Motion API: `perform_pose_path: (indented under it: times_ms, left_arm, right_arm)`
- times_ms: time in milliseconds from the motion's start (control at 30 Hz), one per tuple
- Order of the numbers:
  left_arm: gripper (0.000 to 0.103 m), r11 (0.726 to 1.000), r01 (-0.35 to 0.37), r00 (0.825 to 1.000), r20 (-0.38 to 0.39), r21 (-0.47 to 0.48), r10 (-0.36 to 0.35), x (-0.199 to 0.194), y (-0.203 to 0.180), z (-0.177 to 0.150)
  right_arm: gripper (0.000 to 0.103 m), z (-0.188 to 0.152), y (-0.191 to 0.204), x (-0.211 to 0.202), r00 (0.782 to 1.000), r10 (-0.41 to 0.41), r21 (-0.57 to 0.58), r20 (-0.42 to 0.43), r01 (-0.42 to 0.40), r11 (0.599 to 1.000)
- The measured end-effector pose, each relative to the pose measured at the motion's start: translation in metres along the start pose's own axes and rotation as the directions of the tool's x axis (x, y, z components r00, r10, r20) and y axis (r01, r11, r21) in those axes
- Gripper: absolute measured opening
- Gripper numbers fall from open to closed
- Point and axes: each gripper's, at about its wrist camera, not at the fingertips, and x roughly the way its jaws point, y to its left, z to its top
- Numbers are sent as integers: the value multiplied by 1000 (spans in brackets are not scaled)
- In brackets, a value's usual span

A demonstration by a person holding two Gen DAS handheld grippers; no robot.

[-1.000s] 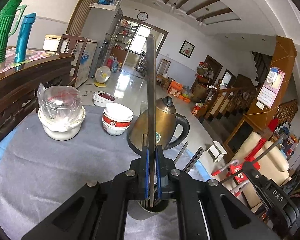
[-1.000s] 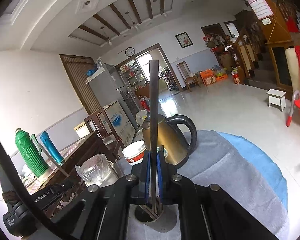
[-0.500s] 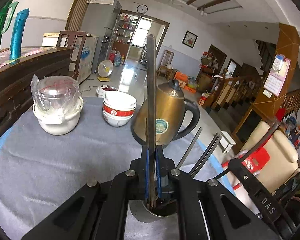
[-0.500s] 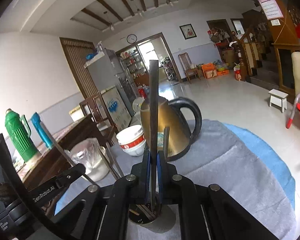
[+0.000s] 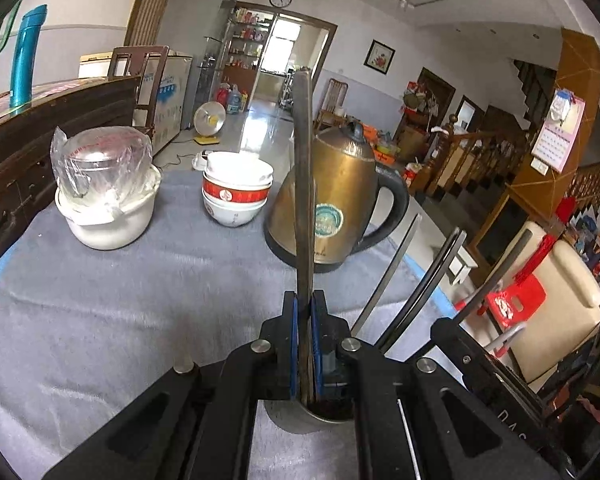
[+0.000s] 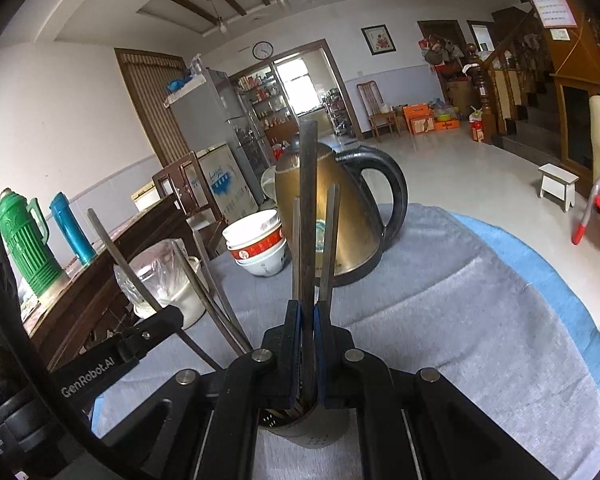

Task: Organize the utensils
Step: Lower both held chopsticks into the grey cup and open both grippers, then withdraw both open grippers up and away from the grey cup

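My left gripper (image 5: 305, 344) is clamped on a dark chopstick (image 5: 303, 184), its blue pads pressed against the stick's sides, and the stick stands up out of my jaws with its lower end reaching down into the metal utensil cup (image 5: 312, 416) just below my fingers. My right gripper (image 6: 308, 354) is likewise pinched tight on a second dark chopstick (image 6: 308, 216), upright, its lower end inside the same cup (image 6: 304, 430), where I can see several other sticks (image 6: 329, 240) already leaning at angles. The cup sits on the grey cloth (image 5: 112, 300) of the table, toward the near edge, close under both my jaws. In my right view the other gripper's black body comes in from the left, so the two tools are side by side over the cup. Beyond the cup, toward the far edge, stands a brass-coloured kettle (image 5: 336, 196) with a black handle; to its left is a stack of red-banded white bowls (image 5: 237, 188), and further left a white pot holding a plastic-wrapped container (image 5: 104, 184). The kettle, bowls and pot are well apart from my fingers.
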Motion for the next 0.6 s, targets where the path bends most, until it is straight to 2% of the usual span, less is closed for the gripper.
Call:
perform_pose_path:
  times_ms: [267,367,400,433,467,500,533,567,600]
  left_arm:
    - [7,1000,-21,1000,-22,-5,20,-2,5,0]
    - [11,1000,-18,999,-32,-12,18,-4,8,0]
    - [16,1000,-20,999,-31,-12,19,-6,9,0]
    - [26,1000,-21,999,-30,-12,21,-7,9,0]
    - [31,1000,-20,999,-26,-13,20,-10,10,-1]
    - [39,1000,-20,1000,-23,-13,19,-11,11,-1]
    - [40,1000,-20,1000,-19,-13,20,-14,11,-1]
    - [40,1000,-22,1000,-12,-14,22,-18,13,-2]
    - [40,1000,-22,1000,-10,-14,22,-21,14,-2]
  right_arm:
    - [9,-3,-4,2,1000,-3,8,-24,3,1000]
    - [9,-2,-8,0,1000,-18,14,-22,19,1000]
    - [9,-3,-8,-1,1000,-21,15,-23,21,1000]
    - [11,-2,-9,-2,999,-25,16,-21,25,1000]
    - [18,-2,-10,-4,999,-29,13,-18,29,999]
    - [31,-1,-11,-5,999,-31,12,-15,31,999]
    - [39,-1,-11,-7,1000,-29,13,-12,29,999]
    - [55,0,-12,-10,1000,-26,16,-5,26,1000]
    - [58,0,-13,-14,1000,-29,16,3,29,999]
